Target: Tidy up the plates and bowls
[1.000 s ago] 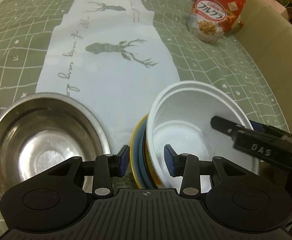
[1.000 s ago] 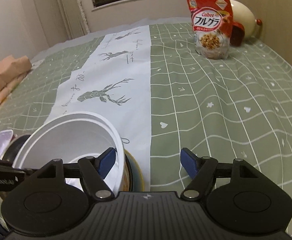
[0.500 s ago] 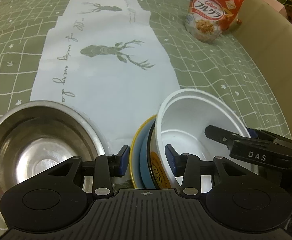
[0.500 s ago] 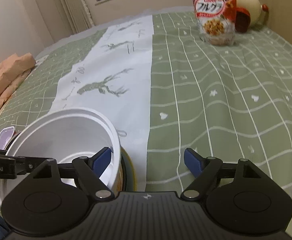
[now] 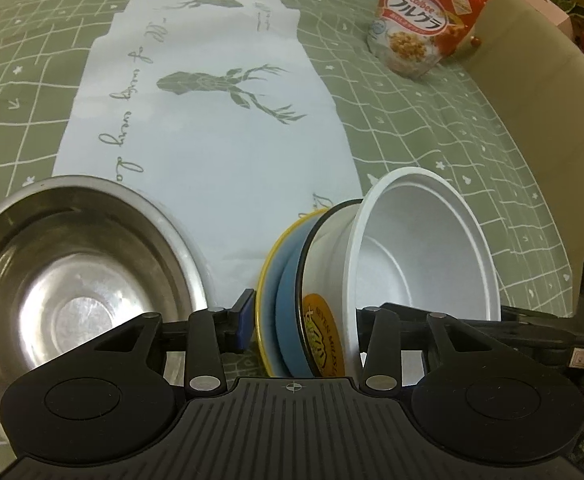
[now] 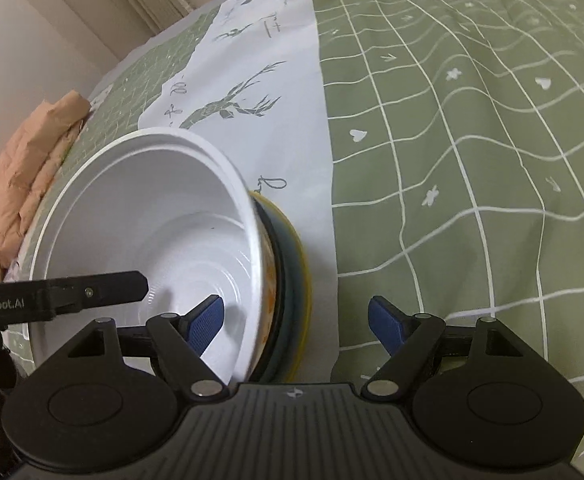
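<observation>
A stack of a white bowl [image 5: 420, 248] nested in a blue bowl [image 5: 287, 300] and a yellow-rimmed plate [image 5: 265, 280] is tilted up. My left gripper [image 5: 300, 320] is shut on the stack: its left finger presses the plate's outside, its right finger is inside the white bowl. In the right wrist view, my right gripper [image 6: 296, 320] is open and straddles the rim of the white bowl [image 6: 151, 216], its left fingertip inside, its right fingertip outside beyond the yellow-rimmed plate [image 6: 304, 272]. A steel bowl [image 5: 71, 272] sits to the left.
A green checked tablecloth [image 6: 472, 140] with a white deer-print runner [image 5: 203, 120] covers the table. A cereal bag [image 5: 424, 20] stands at the far right. Crumpled brown paper [image 6: 31, 152] lies at the table's left edge.
The stack has tilted up more steeply and the left gripper's fingers now hold it between them. The right gripper has moved in over the white bowl's rim and pitched downward.
</observation>
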`<state>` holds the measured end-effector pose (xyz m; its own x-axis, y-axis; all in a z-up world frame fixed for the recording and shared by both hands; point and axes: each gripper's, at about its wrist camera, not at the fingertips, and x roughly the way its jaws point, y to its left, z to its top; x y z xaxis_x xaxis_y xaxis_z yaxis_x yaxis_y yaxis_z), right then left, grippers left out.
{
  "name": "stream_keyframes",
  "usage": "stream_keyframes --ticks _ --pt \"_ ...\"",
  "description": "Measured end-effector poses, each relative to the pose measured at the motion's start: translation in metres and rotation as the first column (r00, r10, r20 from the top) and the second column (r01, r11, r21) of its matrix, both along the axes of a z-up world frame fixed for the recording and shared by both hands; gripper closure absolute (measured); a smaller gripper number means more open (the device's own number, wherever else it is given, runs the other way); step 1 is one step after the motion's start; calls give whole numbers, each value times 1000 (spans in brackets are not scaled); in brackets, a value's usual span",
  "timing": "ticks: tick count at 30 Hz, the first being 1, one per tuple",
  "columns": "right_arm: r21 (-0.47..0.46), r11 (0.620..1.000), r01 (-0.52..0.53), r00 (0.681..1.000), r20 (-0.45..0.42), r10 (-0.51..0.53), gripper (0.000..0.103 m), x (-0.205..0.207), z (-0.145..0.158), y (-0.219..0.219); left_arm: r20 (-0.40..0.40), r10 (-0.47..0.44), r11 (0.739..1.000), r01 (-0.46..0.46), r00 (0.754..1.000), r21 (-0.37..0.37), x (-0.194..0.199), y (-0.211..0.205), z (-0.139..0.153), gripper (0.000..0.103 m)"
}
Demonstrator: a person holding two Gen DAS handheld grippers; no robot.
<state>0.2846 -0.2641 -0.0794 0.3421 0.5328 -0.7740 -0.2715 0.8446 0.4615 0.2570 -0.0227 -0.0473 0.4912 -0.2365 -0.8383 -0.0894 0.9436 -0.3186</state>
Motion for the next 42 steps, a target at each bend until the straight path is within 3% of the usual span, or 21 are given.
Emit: stream_keyframes --ticks 5,13,16,20,24,37,42 --pt "51 998 38 998 -47 -36 23 7 -2 -6 -36 -2 1000 2 999 4 7 0 -5 59" --pt "23 998 -63 993 -101 65 23 13 -2 17 -67 -11 1000 10 998 -17 5 2 -12 59" --pt "60 993 -105 985 -132 112 23 13 -2 22 -68 -11 1000 10 998 -14 2 0 -15 59" --pt "107 990 -88 977 -182 106 23 13 -4 21 -57 -22 1000 22 998 13 1 -4 -14 59" --pt "135 984 -113 974 -182 137 23 5 -3 25 -50 -28 999 29 998 20 -3 -5 -15 59" --pt "71 990 -121 979 -158 131 24 1 6 25 -86 -46 999 46 995 -5 -10 -7 -12 60" --pt "-61 995 -81 995 -69 77 24 5 12 21 -82 -60 998 61 995 6 -6 -11 -11 59"
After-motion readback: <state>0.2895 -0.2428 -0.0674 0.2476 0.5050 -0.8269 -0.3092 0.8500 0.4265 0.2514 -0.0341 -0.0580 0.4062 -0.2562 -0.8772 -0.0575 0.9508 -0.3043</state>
